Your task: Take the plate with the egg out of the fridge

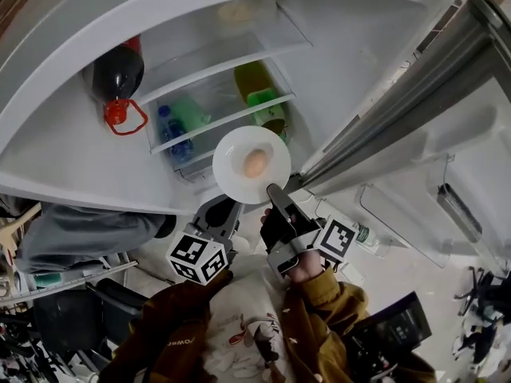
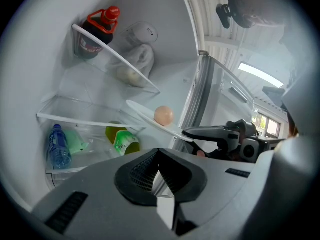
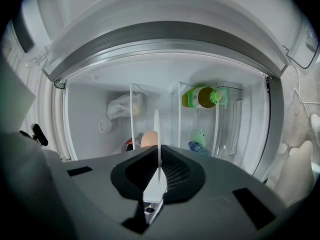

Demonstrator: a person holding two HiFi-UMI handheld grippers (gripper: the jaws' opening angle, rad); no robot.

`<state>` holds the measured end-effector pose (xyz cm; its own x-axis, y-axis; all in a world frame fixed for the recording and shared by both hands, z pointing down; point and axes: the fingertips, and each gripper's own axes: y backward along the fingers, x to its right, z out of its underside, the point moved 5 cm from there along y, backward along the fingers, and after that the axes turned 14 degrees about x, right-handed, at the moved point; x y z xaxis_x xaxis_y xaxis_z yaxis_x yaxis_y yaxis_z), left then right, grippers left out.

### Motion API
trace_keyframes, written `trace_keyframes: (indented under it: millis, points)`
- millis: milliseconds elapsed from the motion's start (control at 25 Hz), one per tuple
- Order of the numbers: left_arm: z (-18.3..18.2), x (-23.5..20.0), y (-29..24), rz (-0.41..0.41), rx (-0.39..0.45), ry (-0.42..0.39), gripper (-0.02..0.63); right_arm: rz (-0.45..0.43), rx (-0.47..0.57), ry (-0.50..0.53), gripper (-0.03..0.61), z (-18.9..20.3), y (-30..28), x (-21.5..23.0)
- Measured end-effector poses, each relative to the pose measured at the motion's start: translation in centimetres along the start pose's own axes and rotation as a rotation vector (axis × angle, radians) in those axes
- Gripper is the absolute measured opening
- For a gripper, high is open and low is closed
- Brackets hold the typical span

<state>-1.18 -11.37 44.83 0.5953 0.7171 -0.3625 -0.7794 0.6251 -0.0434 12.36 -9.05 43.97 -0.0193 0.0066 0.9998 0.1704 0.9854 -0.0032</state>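
A white plate (image 1: 231, 152) carrying one tan egg (image 1: 255, 163) hangs in front of the open fridge's shelves. My right gripper (image 1: 277, 191) is shut on the plate's near rim. In the right gripper view the plate (image 3: 157, 129) runs edge-on between the jaws, with the egg (image 3: 148, 138) just to its left. My left gripper (image 1: 222, 211) sits below the plate's lower-left rim, shut and holding nothing. In the left gripper view the plate (image 2: 142, 112) and egg (image 2: 163, 115) float beyond my left gripper (image 2: 159, 170), and the right gripper (image 2: 202, 132) pinches the rim.
Inside the fridge are a dark soda bottle with a red cap (image 1: 118, 76), a blue water bottle (image 1: 169, 131), a green-capped bottle (image 1: 263, 102) and a bag (image 2: 134, 64) behind glass shelves (image 1: 215, 122). The open door (image 1: 415, 94) stands at the right.
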Motion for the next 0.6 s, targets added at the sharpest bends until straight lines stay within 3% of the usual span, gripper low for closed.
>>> trace_keyframes:
  millis: [400, 600]
  points:
    - [-0.08, -0.09, -0.6, 0.011, -0.001, 0.006, 0.008, 0.022, 0.004, 0.03, 0.023, -0.5, 1.02, 0.82]
    - [0.04, 0.07, -0.5, 0.009, -0.002, 0.008, 0.008, 0.019, -0.002, -0.005, 0.023, -0.18, 1.16, 0.74]
